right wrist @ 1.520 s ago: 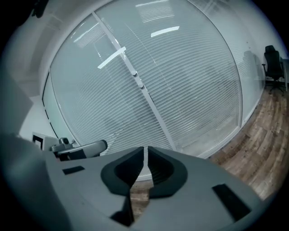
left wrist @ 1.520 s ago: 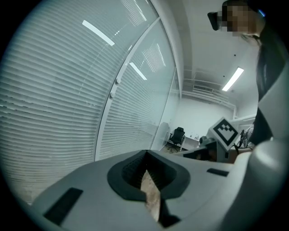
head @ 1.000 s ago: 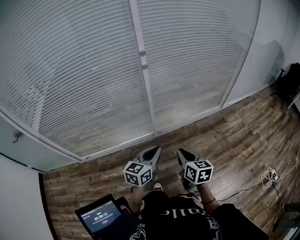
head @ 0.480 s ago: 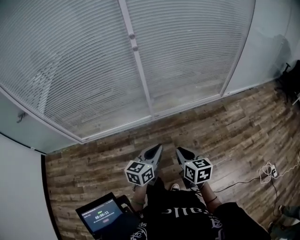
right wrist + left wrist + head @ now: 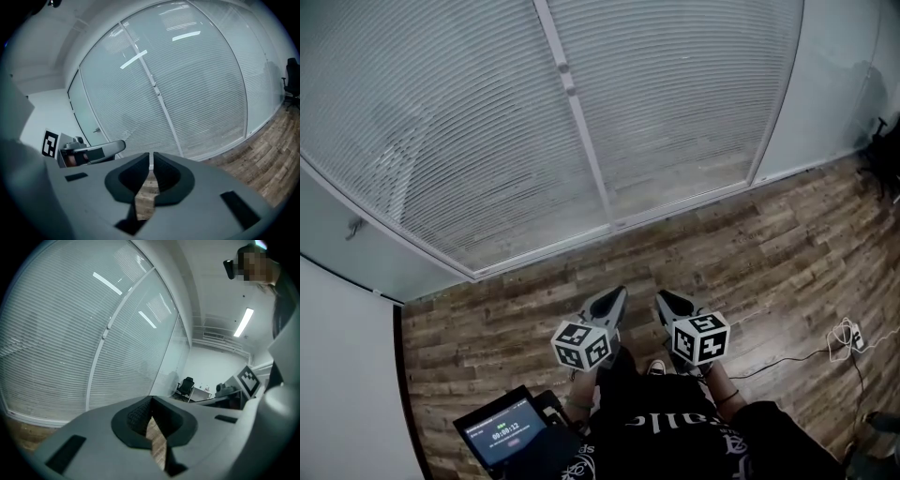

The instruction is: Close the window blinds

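Note:
White slatted blinds (image 5: 459,122) hang behind two tall glass panels, split by a white upright post (image 5: 586,159) that carries two small knobs (image 5: 563,67). The slats also fill the left gripper view (image 5: 56,343) and the right gripper view (image 5: 201,89). My left gripper (image 5: 617,295) and right gripper (image 5: 664,298) are held low and side by side over the wooden floor, well short of the glass. Both point toward the window. The left gripper (image 5: 151,401) and the right gripper (image 5: 151,157) are shut with nothing between the jaws.
A laptop (image 5: 504,431) with a lit screen sits at my lower left. Cables and a plug (image 5: 844,337) lie on the plank floor at the right. A black office chair (image 5: 186,385) stands far off along the glass wall. A door handle (image 5: 356,225) shows at the left.
The window has slid up and away in the head view, so more floor lies between me and the glass. Both grippers keep their place side by side and stay shut.

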Motion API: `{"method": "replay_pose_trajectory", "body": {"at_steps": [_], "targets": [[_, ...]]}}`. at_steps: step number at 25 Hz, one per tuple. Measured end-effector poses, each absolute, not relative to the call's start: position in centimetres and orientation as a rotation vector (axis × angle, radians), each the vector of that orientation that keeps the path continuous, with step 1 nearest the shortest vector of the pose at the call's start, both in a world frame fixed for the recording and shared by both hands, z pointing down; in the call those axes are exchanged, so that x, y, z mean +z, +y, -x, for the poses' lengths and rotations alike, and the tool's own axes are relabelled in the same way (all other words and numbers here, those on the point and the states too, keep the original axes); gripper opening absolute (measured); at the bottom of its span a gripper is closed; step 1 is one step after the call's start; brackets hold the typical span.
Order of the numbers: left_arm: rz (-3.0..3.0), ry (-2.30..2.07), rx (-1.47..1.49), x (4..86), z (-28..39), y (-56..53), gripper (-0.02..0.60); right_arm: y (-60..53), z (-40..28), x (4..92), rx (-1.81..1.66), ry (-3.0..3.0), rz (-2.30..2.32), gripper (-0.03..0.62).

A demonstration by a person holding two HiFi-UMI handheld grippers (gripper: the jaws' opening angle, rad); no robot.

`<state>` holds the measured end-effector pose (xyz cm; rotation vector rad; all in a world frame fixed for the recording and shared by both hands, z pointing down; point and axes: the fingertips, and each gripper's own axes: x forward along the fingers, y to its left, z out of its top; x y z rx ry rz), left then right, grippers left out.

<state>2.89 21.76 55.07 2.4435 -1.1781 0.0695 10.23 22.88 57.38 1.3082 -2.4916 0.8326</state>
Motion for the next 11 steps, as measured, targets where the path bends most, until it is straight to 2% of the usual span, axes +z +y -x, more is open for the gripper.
{"method": "replay_pose_trajectory", "body": {"at_steps": [11], "targets": [[-2.448, -1.18, 0.082, 55.3, -2.5, 23.0, 0.005, 24.1, -10.4, 57.0, 0.826, -2.503, -1.33, 0.041]]}}
